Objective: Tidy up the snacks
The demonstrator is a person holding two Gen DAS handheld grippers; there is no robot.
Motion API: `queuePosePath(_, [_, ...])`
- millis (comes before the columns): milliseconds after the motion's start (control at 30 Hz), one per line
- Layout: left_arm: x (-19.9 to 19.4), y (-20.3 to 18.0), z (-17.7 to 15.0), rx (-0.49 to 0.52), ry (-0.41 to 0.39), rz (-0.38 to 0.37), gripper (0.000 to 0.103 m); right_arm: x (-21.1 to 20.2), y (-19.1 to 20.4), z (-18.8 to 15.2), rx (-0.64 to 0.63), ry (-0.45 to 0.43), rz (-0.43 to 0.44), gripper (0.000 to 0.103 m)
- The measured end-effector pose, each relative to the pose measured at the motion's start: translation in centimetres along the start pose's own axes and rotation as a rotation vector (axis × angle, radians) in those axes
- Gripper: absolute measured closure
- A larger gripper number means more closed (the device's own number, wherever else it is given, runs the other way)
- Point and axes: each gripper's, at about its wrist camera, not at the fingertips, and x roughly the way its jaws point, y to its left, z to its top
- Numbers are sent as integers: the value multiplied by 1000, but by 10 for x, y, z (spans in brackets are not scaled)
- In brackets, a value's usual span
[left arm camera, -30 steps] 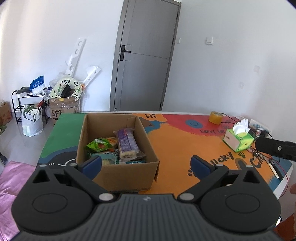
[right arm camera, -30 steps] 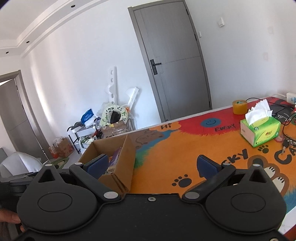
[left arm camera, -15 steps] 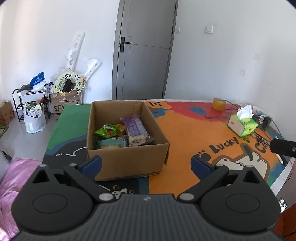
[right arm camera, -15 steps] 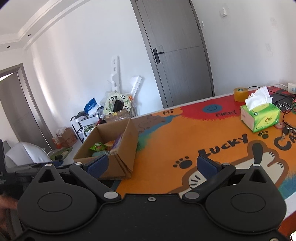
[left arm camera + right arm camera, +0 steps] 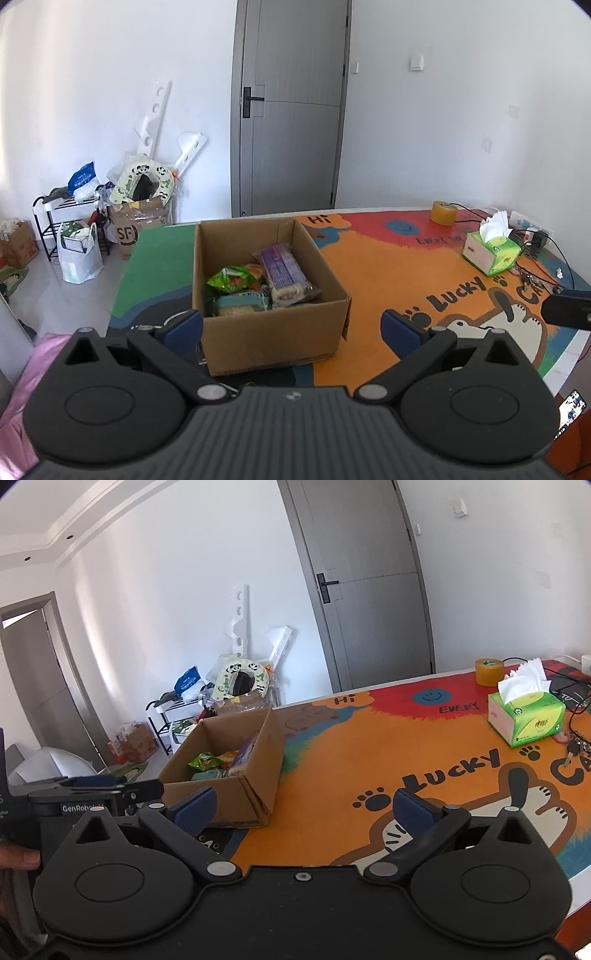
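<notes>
An open brown cardboard box [image 5: 266,295] of packaged snacks [image 5: 258,284] sits near the left edge of the colourful cartoon-print tabletop [image 5: 388,266]. The black left gripper [image 5: 291,326] and black right gripper [image 5: 303,806] hang wide apart and empty, touching nothing. Both have drawn back from the box over the last second.

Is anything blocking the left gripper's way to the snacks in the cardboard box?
Nothing visible does. The left gripper is open and empty just short of the cardboard box, whose top is open, with the snacks exposed inside.
</notes>
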Motion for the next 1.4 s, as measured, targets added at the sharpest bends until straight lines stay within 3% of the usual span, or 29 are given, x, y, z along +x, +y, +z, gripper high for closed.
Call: queuePosePath(1400, [-1,-2,0,7,19,-27,1,-5,5,4,-10,-8,-23,0])
